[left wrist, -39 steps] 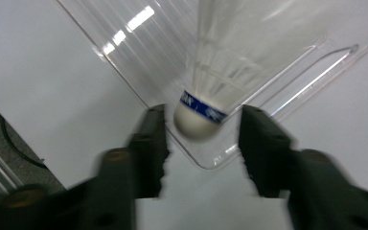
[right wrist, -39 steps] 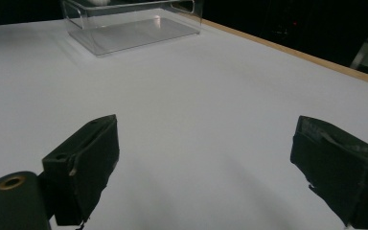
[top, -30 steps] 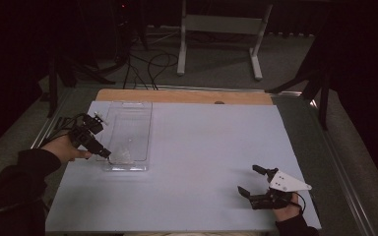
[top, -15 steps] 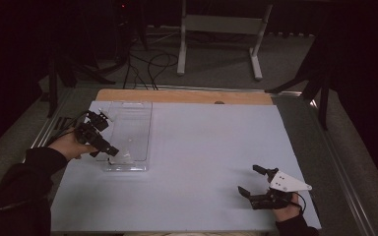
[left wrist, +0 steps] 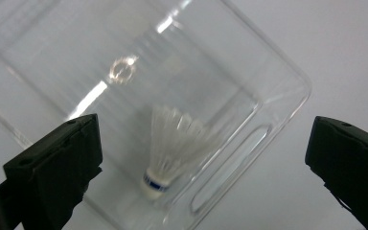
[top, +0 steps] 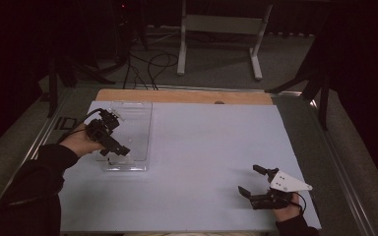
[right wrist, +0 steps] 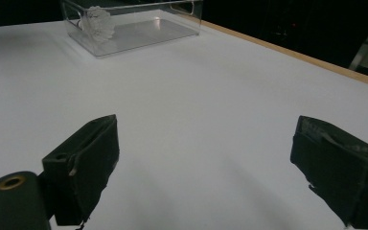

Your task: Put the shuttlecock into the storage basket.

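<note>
Since the earlier frame the left gripper point(top: 115, 150) has lifted, its jaws just opening wide, empty. The shuttlecock point(left wrist: 175, 148) lies in the clear box point(top: 140, 125), cork toward 7 o'clock, feathers 1 o'clock. Right gripper point(top: 250, 181) gapes, empty.

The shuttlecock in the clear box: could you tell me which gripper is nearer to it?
Left. The left gripper hovers above the clear box, its jaws open over the shuttlecock. The right gripper sits far across the white table, near its front right corner.
</note>
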The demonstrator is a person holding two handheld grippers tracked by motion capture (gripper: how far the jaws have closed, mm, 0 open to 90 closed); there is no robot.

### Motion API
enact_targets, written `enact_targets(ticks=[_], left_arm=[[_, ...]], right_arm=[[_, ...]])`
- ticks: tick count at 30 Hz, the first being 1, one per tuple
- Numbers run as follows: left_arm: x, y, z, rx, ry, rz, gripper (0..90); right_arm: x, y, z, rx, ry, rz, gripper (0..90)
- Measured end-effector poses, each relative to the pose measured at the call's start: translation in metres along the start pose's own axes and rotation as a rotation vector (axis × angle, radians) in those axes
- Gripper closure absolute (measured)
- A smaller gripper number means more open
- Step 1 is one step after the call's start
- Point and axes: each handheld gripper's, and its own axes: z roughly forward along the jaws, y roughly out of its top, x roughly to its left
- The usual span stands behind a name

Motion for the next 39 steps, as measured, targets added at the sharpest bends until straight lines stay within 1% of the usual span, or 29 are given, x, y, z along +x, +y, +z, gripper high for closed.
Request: enact_targets(ticks=[6, 9, 10, 12, 15, 19, 21, 23, 26, 28, 29, 30, 31, 32, 34, 36, 37, 38, 39], left_arm=[[-0.008, 0.012, 0.002, -0.020, -0.018, 0.037, 0.0], [-0.013, 0.019, 0.004, -0.031, -0.027, 0.064, 0.0], [-0.015, 0.021, 0.004, -0.037, -0.031, 0.065, 0.0], [-0.019, 0.025, 0.005, -0.044, -0.036, 0.083, 0.0], [-0.024, 0.032, 0.006, -0.053, -0.048, 0.099, 0.0], [-0.032, 0.041, 0.005, -0.089, -0.065, 0.116, 0.0], [-0.035, 0.045, 0.005, -0.109, -0.082, 0.124, 0.0], [-0.039, 0.049, 0.005, -0.119, -0.092, 0.132, 0.0], [-0.045, 0.056, 0.007, -0.115, -0.096, 0.145, 0.0], [-0.049, 0.060, 0.008, -0.118, -0.092, 0.156, 0.0], [-0.049, 0.060, 0.008, -0.118, -0.092, 0.156, 0.0], [-0.056, 0.066, 0.011, -0.107, -0.101, 0.169, 0.0], [-0.059, 0.067, 0.012, -0.109, -0.100, 0.178, 0.0], [-0.062, 0.070, 0.013, -0.100, -0.109, 0.190, 0.0], [-0.068, 0.073, 0.013, -0.109, -0.103, 0.211, 0.0], [-0.073, 0.076, 0.014, -0.115, -0.112, 0.225, 0.0], [-0.076, 0.077, 0.015, -0.124, -0.105, 0.231, 0.0], [-0.079, 0.079, 0.015, -0.120, -0.100, 0.240, 0.0], [-0.081, 0.080, 0.016, -0.123, -0.106, 0.247, 0.0]], right_arm=[[-0.001, 0.000, 0.000, -0.002, 0.000, -0.005, 9.8], [-0.001, 0.000, 0.000, 0.000, 0.000, -0.002, 9.8], [0.000, 0.000, 0.000, -0.001, 0.000, 0.000, 9.8], [0.000, 0.000, 0.000, -0.002, 0.000, 0.001, 9.8], [-0.001, 0.000, 0.000, -0.001, 0.000, -0.001, 9.8], [-0.001, 0.000, 0.000, -0.001, 0.000, -0.001, 9.8], [-0.001, 0.000, 0.000, -0.003, 0.001, 0.001, 9.8], [-0.001, 0.000, 0.000, -0.003, 0.002, 0.002, 9.8], [-0.001, 0.000, 0.000, -0.003, 0.000, -0.002, 9.8], [-0.001, 0.000, 0.000, -0.004, 0.001, 0.004, 9.8], [-0.001, 0.000, 0.000, -0.004, 0.001, 0.004, 9.8], [-0.001, 0.000, 0.000, -0.003, 0.000, 0.002, 9.8], [-0.001, 0.000, 0.000, 0.000, 0.001, 0.001, 9.8], [-0.001, 0.000, 0.000, -0.001, 0.000, 0.001, 9.8], [-0.001, 0.000, 0.000, -0.003, 0.000, 0.001, 9.8], [-0.001, 0.000, 0.000, -0.001, -0.001, 0.001, 9.8], [-0.001, 0.000, 0.000, -0.002, 0.000, 0.003, 9.8], [-0.001, 0.000, 0.000, -0.002, 0.000, 0.003, 9.8], [-0.001, 0.000, 0.000, -0.001, 0.000, 0.002, 9.8]])
